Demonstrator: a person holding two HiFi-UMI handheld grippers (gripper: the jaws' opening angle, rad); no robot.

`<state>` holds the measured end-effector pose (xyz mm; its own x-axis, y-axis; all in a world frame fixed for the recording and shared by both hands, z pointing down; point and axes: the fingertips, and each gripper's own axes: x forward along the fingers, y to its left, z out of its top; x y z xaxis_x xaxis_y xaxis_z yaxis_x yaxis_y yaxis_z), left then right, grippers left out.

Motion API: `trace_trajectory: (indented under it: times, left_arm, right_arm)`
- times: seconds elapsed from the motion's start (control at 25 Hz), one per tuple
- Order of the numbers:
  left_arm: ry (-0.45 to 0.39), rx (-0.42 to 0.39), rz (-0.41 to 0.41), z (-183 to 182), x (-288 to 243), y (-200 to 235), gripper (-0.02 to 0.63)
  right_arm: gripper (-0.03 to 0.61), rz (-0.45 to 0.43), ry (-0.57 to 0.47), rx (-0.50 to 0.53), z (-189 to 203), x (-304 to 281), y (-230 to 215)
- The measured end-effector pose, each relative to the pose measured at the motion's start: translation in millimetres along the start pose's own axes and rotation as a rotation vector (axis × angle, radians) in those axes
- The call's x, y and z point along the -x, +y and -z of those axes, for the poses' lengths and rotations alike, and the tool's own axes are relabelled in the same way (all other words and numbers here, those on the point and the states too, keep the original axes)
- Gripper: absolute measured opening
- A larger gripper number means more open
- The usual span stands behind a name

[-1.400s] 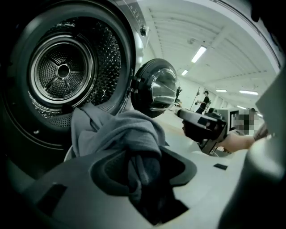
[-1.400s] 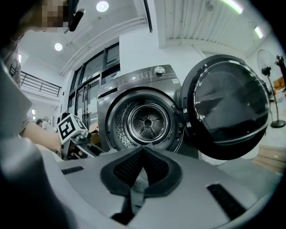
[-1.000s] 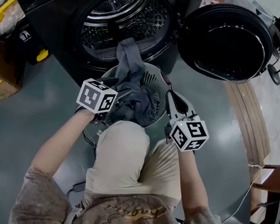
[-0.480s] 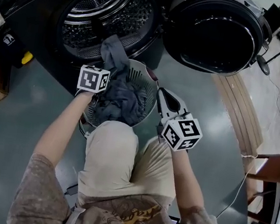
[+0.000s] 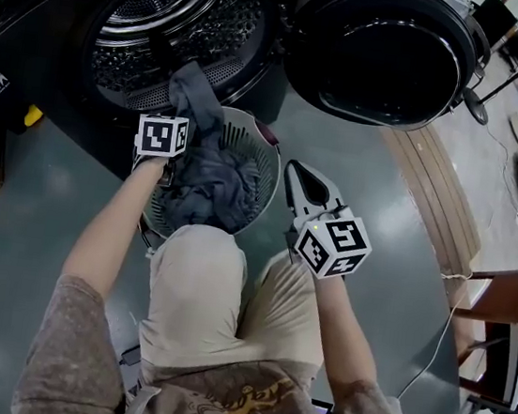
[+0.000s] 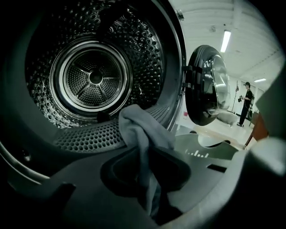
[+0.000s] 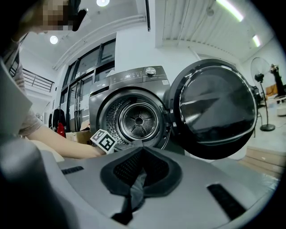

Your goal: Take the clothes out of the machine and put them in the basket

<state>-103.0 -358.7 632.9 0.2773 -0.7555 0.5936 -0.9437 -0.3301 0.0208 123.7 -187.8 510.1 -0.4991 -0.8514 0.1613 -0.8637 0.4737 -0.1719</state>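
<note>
1. Head view. The left gripper [image 5: 180, 125] is reaching over the near rim of the basket [image 5: 266, 150] and pinching a grey garment [image 5: 193, 98]. The garment is rising ahead of the jaws toward the lip of the drum [image 5: 160, 27]. A heap of grey clothes [image 5: 210, 185] is lying in the basket, below and behind those jaws. The right gripper [image 5: 294, 170] is hovering just beside the basket's other rim, its jaws looking drawn together. The machine door [image 5: 383, 52] is hanging open ahead of it.

2. Left gripper view. The jaws have just been closing and are now clamping the grey garment [image 6: 143, 134]. It is standing up in a fold straight ahead of the left gripper [image 6: 149, 197]. The drum [image 6: 91, 78] is gaping beyond the fold, and the door [image 6: 205, 87] is off to the jaws' right.

3. Right gripper view. The jaws of the right gripper [image 7: 134, 197] are sitting pressed close. A thin grey strip is showing in the slit between them; cloth or floor, I cannot tell. Basket mesh [image 7: 127, 167] is showing through the opening just ahead. The drum [image 7: 134, 118] is lying farther ahead, with the door [image 7: 219, 107] to the right.
</note>
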Motion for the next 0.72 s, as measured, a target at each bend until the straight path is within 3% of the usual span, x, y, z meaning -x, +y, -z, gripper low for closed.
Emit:
trace_trajectory:
  times: [0.12,0.32,0.72]
  left_arm:
    - [-0.007,0.014,0.037,-1.6,7.4,-4.5,0.032]
    - [-0.035,-0.024,0.157,-5.5,38.1,-33.5,0.029]
    - [-0.056,-0.058,0.285,10.4,99.7,-84.5,0.031]
  right_arm:
    - [-0.002,-0.004,0.002,0.001,0.8,-0.8,1.3]
    - [-0.003,-0.02,-0.001,0.009,-0.5,-1.9,4.6]
    - [-0.003,-0.054,-0.011,0.013,-2.4,-0.9,16.3]
